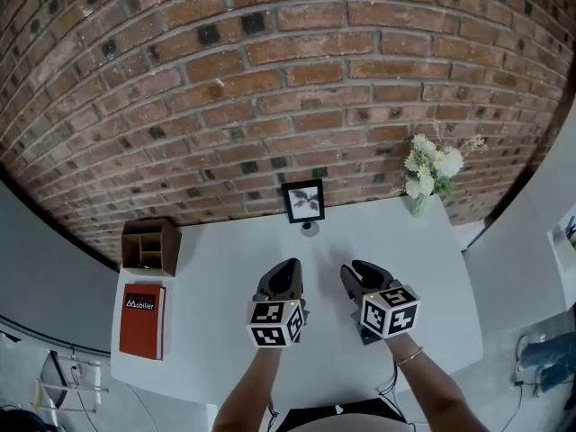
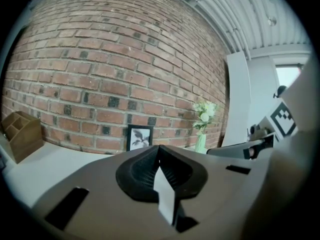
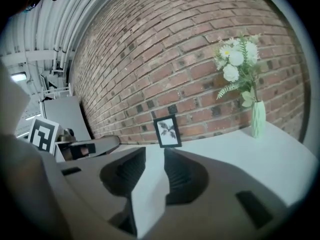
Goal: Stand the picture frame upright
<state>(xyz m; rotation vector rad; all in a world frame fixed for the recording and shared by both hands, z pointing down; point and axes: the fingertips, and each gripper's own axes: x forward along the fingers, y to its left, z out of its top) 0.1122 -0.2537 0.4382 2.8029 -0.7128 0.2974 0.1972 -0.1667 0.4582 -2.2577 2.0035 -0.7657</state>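
Observation:
A small black picture frame (image 1: 304, 202) with a leaf print stands upright against the brick wall at the back of the white table (image 1: 216, 259). The same picture frame (image 2: 139, 137) shows in the left gripper view, and the picture frame (image 3: 167, 131) in the right gripper view, ahead of the jaws. Both grippers hover over the table's near half, well short of it. My left gripper (image 1: 286, 273) is shut, with nothing between its jaws. My right gripper (image 1: 357, 273) is open and empty. The left gripper (image 2: 159, 149) and right gripper (image 3: 154, 156) both point toward the wall.
A wooden organiser box (image 1: 149, 246) sits at the table's back left, a red book (image 1: 142, 319) in front of it. A pale green vase of white flowers (image 1: 423, 183) stands at the back right. A small round object (image 1: 310, 229) lies just before the frame.

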